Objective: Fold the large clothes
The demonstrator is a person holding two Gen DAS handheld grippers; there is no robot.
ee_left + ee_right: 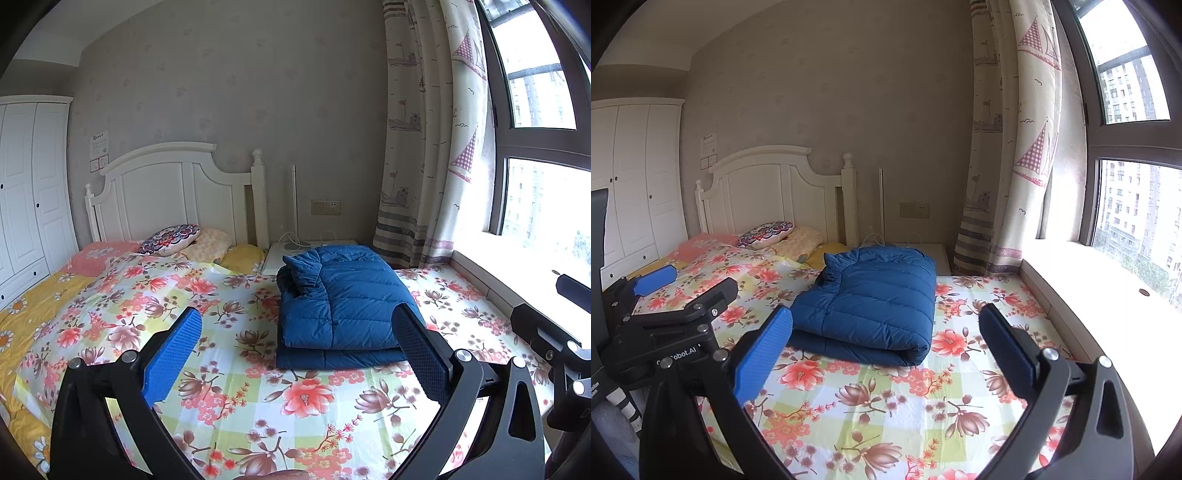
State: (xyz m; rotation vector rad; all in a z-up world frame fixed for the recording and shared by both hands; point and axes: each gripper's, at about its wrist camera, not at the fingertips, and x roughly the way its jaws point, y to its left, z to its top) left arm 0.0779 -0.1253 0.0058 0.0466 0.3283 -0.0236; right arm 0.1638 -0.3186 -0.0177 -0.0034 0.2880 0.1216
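Observation:
A blue quilted down jacket (pixel 343 306) lies folded into a thick rectangle on the floral bedsheet (pixel 280 402), its collar turned toward the headboard. It also shows in the right wrist view (pixel 871 302). My left gripper (pixel 295 347) is open and empty, held above the sheet just in front of the jacket. My right gripper (pixel 886 347) is open and empty, also in front of the jacket and apart from it. The left gripper shows at the left of the right wrist view (pixel 665 314).
A white headboard (pixel 173 192) and several pillows (pixel 173 240) are at the far end. A white nightstand (pixel 280 254) stands beyond the jacket. A curtain (pixel 428 147) and a window sill (pixel 1100 280) run along the right. A white wardrobe (pixel 26 184) is at the left.

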